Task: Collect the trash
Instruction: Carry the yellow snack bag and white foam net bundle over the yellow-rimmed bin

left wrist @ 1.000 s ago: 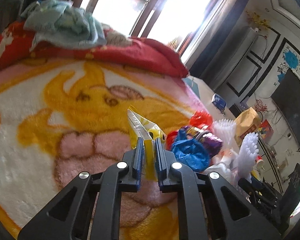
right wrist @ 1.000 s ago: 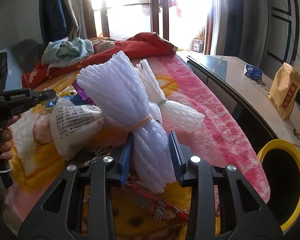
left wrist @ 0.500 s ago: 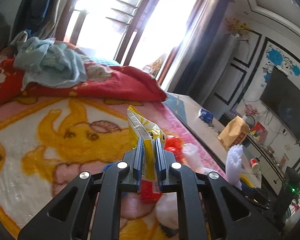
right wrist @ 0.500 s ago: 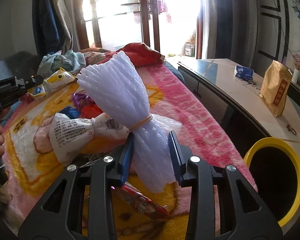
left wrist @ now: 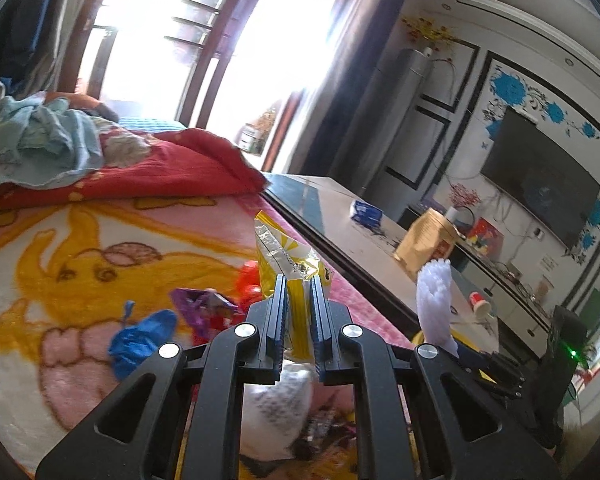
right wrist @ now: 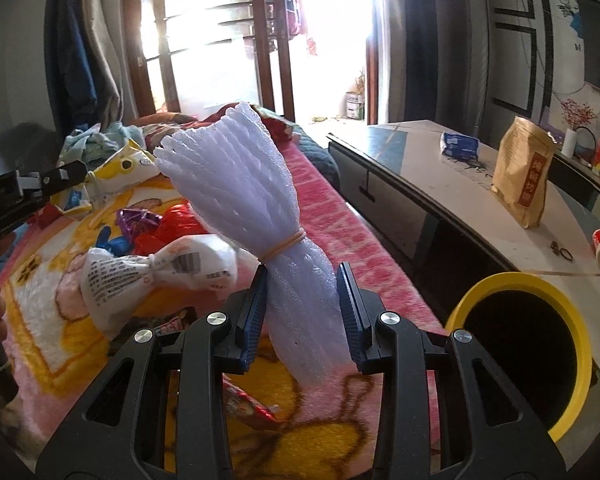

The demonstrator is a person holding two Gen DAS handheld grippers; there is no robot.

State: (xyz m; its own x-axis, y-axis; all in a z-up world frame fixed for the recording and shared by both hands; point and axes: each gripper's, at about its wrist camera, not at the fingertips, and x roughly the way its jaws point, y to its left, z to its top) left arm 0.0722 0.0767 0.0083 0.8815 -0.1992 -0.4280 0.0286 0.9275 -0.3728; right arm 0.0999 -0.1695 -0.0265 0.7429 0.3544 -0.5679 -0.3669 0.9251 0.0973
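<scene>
Both grippers loaded, held above the blanket.

Yellow snack wrapper [left wrist: 288, 264] pinched nearly flat in left gripper [left wrist: 299, 300]; white foam-net bundle [right wrist: 256, 216], rubber-banded, clamped at its lower half in right gripper [right wrist: 302, 304], jaws part-way apart. More trash on cartoon blanket [right wrist: 332, 220]; yellow-rimmed bin [right wrist: 572, 360] beside the bed, right.

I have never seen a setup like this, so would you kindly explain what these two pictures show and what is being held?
A person carries a two-finger tool in each hand; a camera on each looks out along its fingers. In the left one's view, the left hand-held gripper is shut on a yellow snack wrapper. In the right one's view, the right hand-held gripper clamps a white foam net bundle. Below lies a cartoon blanket strewn with a tied white bag and a blue plastic bag. A yellow-rimmed bin waits beside.
</scene>
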